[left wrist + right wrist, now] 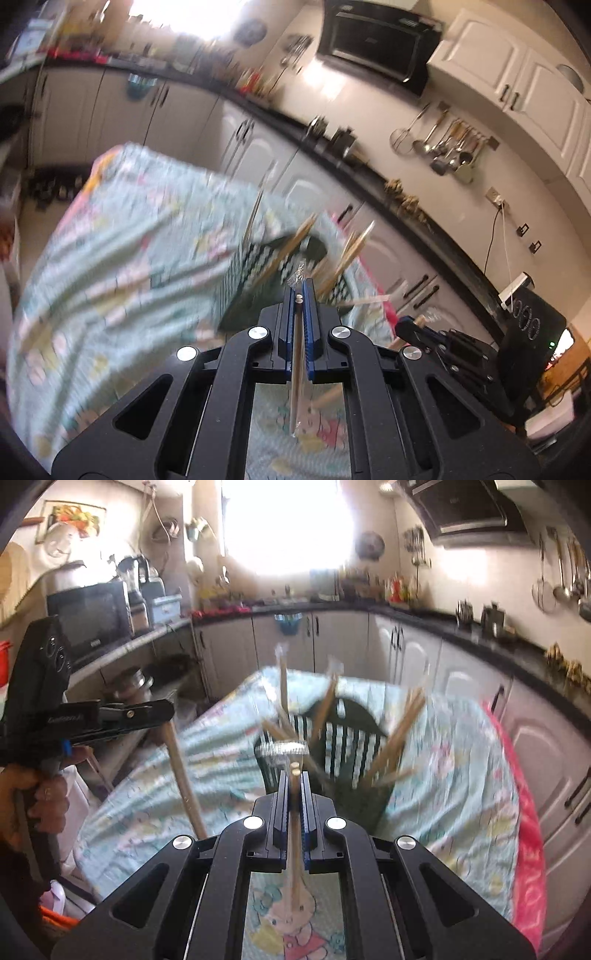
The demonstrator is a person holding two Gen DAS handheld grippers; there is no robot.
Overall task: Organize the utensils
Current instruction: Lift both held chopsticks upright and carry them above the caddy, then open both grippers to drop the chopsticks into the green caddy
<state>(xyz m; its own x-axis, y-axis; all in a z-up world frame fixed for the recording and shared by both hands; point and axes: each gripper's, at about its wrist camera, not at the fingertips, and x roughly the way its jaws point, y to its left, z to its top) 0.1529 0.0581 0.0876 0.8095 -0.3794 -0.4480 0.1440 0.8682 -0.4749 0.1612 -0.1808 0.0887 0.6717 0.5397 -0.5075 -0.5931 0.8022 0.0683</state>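
Note:
My left gripper (pixel 299 287) is shut on a pair of wooden chopsticks in a clear wrapper (pixel 295 369) that runs back between the blue pads. It is held above a dark slotted utensil basket (pixel 258 273) with several more chopsticks leaning out of it. In the right wrist view my right gripper (pixel 295 775) is likewise shut on wrapped wooden chopsticks (pixel 295 849), its crinkled wrapper end (pixel 282 749) sticking out in front. The basket (pixel 347 738) stands just ahead on the cloth. The left gripper (pixel 168 709) shows at the left with its stick (pixel 183 775) hanging down, held by a person's hand (pixel 44 794). The right gripper (pixel 406 326) appears at the right of the left wrist view.
A teal cartoon tablecloth (pixel 454 775) with a pink edge (pixel 528 849) covers the table. Cabinets and a dark counter (pixel 406 613) ring the room. Ladles hang on the wall (pixel 447 147). A microwave (pixel 92 616) sits on the left counter.

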